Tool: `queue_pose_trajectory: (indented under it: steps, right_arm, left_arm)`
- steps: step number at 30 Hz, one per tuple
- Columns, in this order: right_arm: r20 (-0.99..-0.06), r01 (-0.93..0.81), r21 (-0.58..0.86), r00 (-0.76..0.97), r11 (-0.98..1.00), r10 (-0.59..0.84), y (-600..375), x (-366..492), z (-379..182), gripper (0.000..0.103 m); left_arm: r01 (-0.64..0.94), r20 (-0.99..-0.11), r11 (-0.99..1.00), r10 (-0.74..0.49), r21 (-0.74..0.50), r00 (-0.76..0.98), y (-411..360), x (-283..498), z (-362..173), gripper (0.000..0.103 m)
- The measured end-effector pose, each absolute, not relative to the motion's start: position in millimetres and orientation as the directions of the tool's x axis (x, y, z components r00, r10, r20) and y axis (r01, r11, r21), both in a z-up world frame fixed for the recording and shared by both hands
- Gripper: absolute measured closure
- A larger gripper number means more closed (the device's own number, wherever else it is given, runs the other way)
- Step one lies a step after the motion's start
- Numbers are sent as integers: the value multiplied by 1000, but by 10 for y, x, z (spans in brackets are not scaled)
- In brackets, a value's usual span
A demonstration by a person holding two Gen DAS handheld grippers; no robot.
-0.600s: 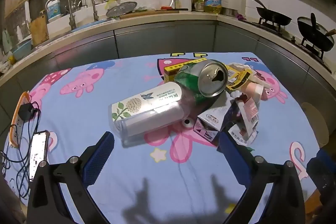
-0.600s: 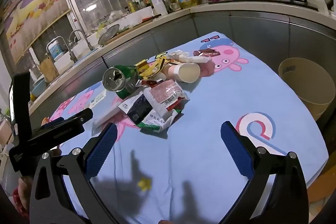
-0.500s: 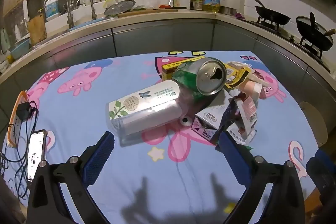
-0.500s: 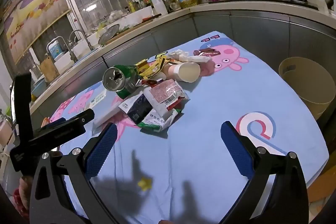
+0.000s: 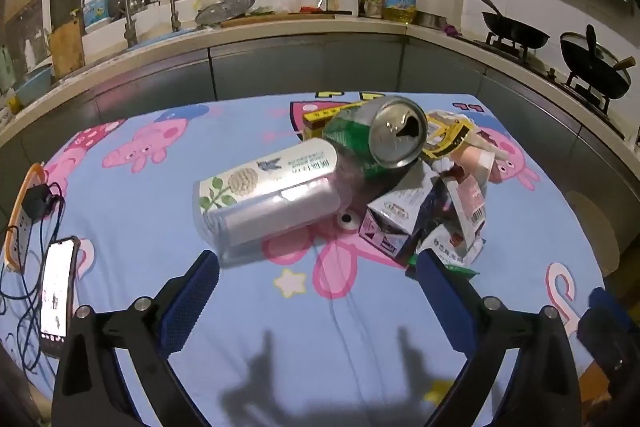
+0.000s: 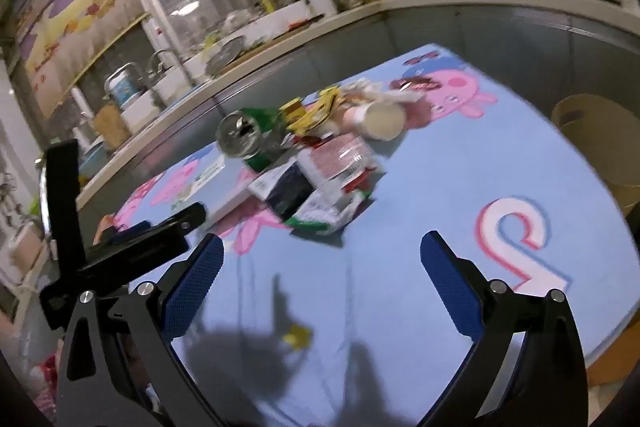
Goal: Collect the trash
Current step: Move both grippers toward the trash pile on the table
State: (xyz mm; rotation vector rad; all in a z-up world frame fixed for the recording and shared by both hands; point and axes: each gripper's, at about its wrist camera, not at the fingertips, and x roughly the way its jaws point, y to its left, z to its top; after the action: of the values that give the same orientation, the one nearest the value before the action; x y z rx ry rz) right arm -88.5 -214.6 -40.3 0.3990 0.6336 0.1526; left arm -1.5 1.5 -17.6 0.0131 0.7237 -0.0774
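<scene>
Showing a heap of trash on a table covered by a blue cartoon-pig tablecloth [image 5: 256, 115]. Left gripper [image 5: 316, 279], in the left wrist view, hovers with its jaws spread wide and nothing between the blue pads; it touches none of the trash. A clear cylindrical container [image 5: 272, 195] with a flower-print label lies on its side just ahead of the left finger. Behind it a green drink can [image 5: 380, 139] lies tilted, its opened silver top facing the camera, resting against the container and the heap. To the right sit a small carton [image 5: 396, 219], crumpled wrappers [image 5: 464, 211] and a yellow packet [image 5: 448, 135], all piled together and touching. A phone [image 5: 58, 291] and a power strip [image 5: 20, 215] with cables lie at the table's left edge.

Right gripper [image 6: 320, 255], in the blurred right wrist view, is likewise wide open and empty, above bare cloth short of the heap. A paper cup [image 6: 380, 121] lies on its side at the heap's far end. A tan bin [image 6: 600, 143] stands beyond the table's right edge.
</scene>
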Motion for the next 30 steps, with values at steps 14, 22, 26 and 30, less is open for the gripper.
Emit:
queue_pose_trajectory:
  steps: [14, 22, 26, 30]
  right_arm:
    - [-538, -30, 410, 799, 912, 268, -2138, -893, -397, 6]
    - [-540, 40, 417, 814, 908, 212, -2291, -908, -407, 7]
    - [-543, 39, 413, 813, 910, 211, -2290, -900, -405, 8]
    - [-531, 31, 391, 824, 920, 198, -2264, -921, -353, 8]
  left_arm:
    - [53, -690, 998, -66, -39, 721, 42, -397, -322, 3]
    - [69, -608, 997, -78, -39, 790, 24, -625, -152, 4]
    - [84, -583, 996, -76, -13, 809, -2, -628, -90, 4]
    - [107, -571, 994, -70, 31, 818, -34, -520, 28, 4]
